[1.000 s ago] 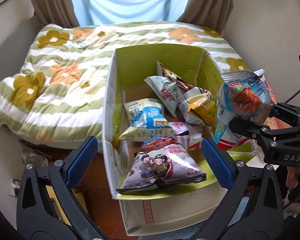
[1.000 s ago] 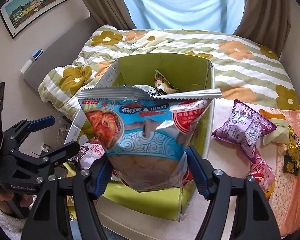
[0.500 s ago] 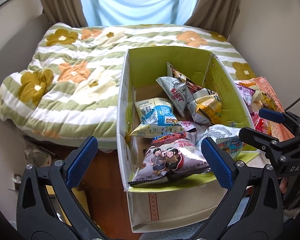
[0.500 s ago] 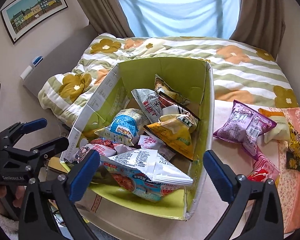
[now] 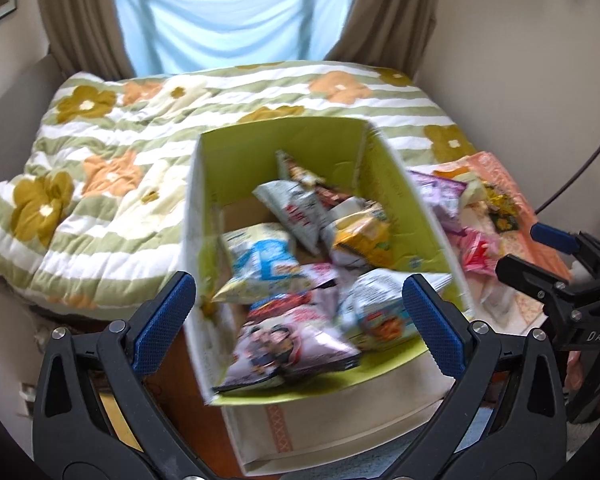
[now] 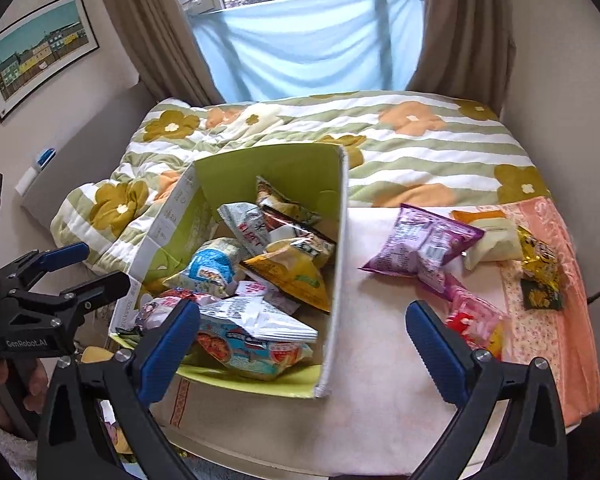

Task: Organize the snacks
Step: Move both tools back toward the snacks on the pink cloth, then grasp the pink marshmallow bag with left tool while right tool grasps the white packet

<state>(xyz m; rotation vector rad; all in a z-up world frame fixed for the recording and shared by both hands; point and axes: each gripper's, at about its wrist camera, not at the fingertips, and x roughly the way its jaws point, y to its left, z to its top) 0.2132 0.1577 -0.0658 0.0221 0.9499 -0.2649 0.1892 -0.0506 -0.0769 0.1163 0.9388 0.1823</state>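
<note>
A green-lined cardboard box [image 6: 342, 264] stands on the bed and holds several snack bags; it also shows in the left wrist view [image 5: 416, 208]. The blue-and-red snack bag [image 6: 256, 340] lies at the box's near end, also in the left wrist view [image 5: 380, 312]. My right gripper [image 6: 304, 344] is open and empty above the box's near right corner. My left gripper [image 5: 296, 320] is open and empty over the box's near end. A purple bag [image 6: 420, 240], a pink bag [image 6: 474, 320], a pale yellow bag [image 6: 492, 240] and a dark gold bag [image 6: 540, 272] lie right of the box.
A flowered green-striped quilt [image 6: 420, 144] covers the bed behind the box. An orange patterned cloth [image 6: 548, 340] lies under the loose bags at the right. A curtained window [image 6: 308, 40] is at the back. A wall rises close on the right [image 5: 520, 60].
My right gripper opened and let the blue-and-red bag drop into the box's near end, then drew back to the right. My left gripper pulled back a little, still open.
</note>
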